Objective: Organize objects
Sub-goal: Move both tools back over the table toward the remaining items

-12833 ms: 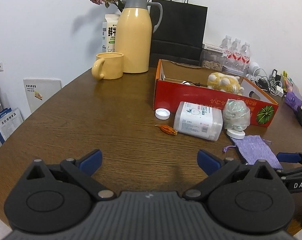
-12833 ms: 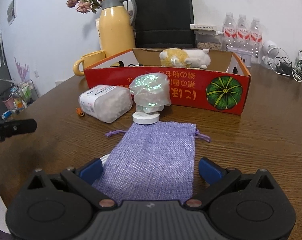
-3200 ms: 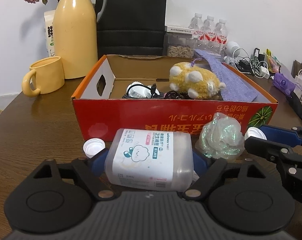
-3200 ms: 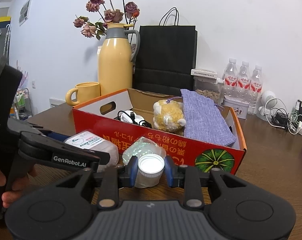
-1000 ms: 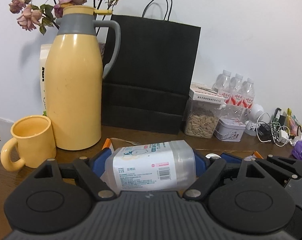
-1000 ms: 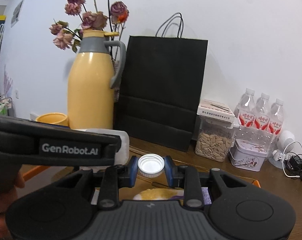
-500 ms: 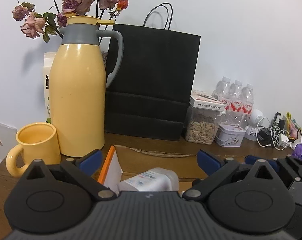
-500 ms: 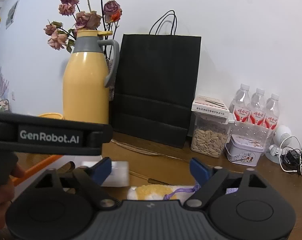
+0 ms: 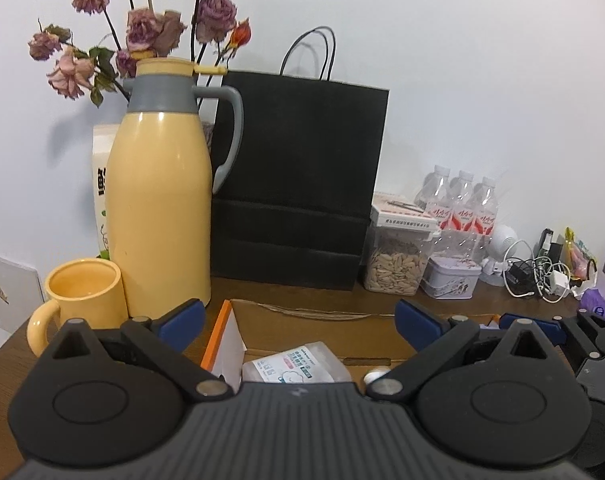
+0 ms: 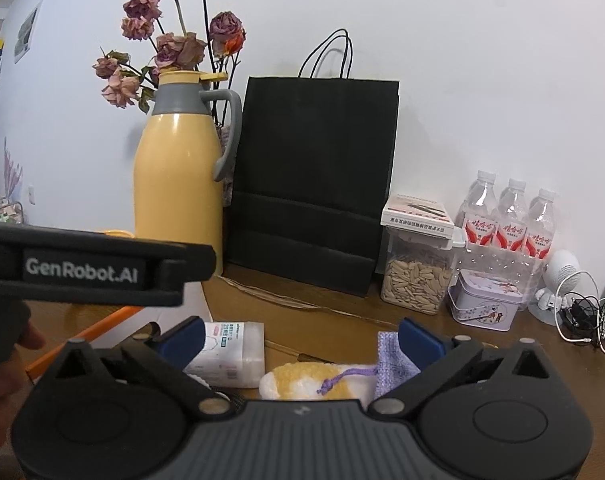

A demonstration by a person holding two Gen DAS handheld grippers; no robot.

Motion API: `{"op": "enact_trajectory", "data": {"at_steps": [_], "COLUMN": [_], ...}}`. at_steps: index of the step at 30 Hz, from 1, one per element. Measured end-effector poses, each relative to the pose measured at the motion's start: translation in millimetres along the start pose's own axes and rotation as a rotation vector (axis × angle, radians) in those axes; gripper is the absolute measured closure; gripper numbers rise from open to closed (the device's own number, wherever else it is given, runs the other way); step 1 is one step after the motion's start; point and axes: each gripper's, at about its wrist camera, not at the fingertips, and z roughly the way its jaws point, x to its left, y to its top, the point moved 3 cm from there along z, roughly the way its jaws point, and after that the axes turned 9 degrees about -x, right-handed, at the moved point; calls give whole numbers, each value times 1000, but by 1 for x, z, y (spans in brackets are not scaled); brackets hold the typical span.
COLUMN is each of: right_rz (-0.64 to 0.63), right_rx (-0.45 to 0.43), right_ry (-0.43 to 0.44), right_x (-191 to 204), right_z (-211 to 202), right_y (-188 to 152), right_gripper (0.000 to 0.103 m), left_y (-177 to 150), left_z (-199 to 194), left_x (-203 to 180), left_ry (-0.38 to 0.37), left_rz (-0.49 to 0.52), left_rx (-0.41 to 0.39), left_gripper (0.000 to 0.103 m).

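Left gripper (image 9: 298, 322): jaws spread wide, nothing between the blue pads, held above the box (image 9: 226, 340).

Right gripper (image 10: 300, 340): jaws opening (the wide gap between the pads holds nothing), also above the box. The left gripper's black arm crosses the left of this view, with part of a hand (image 10: 6, 356) behind it.

Cotton swab jar (image 9: 298, 366): clear plastic, white label, lying on its side inside the box near the left wall.

White cap (image 9: 376, 374): small, only its edge shows, in the box just right of the jar.

Plush toy (image 10: 310, 384): yellow and white, in the box, beside the jar.

Purple pouch (image 10: 394, 356): lying against the toy, its drawstring draped across it.

Background, on the table (image 9: 10, 356): yellow thermos (image 9: 158, 216) with dried roses (image 9: 150, 36) behind, yellow mug (image 9: 82, 300), black paper bag (image 9: 298, 184), seed container (image 9: 398, 260), small tin (image 9: 450, 282), three water bottles (image 9: 460, 204), tangled cables (image 9: 538, 276).
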Motion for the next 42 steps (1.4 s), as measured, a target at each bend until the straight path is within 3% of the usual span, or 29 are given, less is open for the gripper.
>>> {"op": "enact_trajectory", "data": {"at_steps": [22,42], "right_rz": [-26,-4], "right_rx": [-51,20], "right_ry": [-9,3], "right_x": [15,28], "right_z": [-105,-187], "right_y": [13,-28], "right_gripper": [0,0], "left_y": [8,-26], "left_z": [-104,-184], "left_x": [6,18], "left_ry": [6,33], "left_rz": [5,23], "left_rx": [-36,33], "left_gripper": [0,0]}}
